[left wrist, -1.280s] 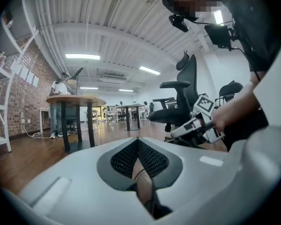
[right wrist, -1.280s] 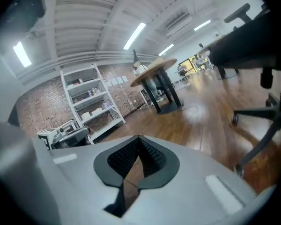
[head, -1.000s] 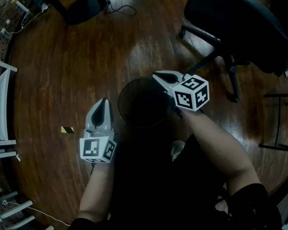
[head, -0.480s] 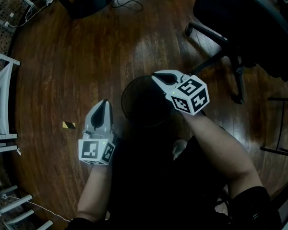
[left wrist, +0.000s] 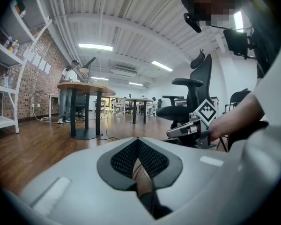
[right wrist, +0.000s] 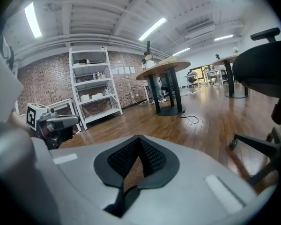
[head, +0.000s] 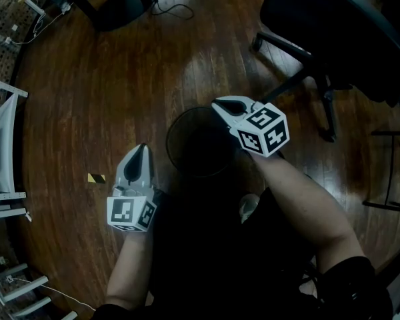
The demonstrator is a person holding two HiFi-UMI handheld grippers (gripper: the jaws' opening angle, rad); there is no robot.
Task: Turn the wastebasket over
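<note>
The wastebasket (head: 199, 142) stands seemingly mouth up, whether already turned unclear, with the left tongs (head: 142, 151) and right tongs (head: 220, 105) beside it, both pressed together, empty.

The wastebasket (head: 195, 145) is a round, dark bin, black or close to it. Its wall may be mesh, but the light is too dim to be sure. It stands upright on the brown wooden floor (head: 107, 92), not yet turned over. Its open mouth faces up and its thin rim shows as a near-full circle from above. The inside is too dark to read. It sits close in front of the person, near the legs of the office chair (head: 307, 79).
</note>
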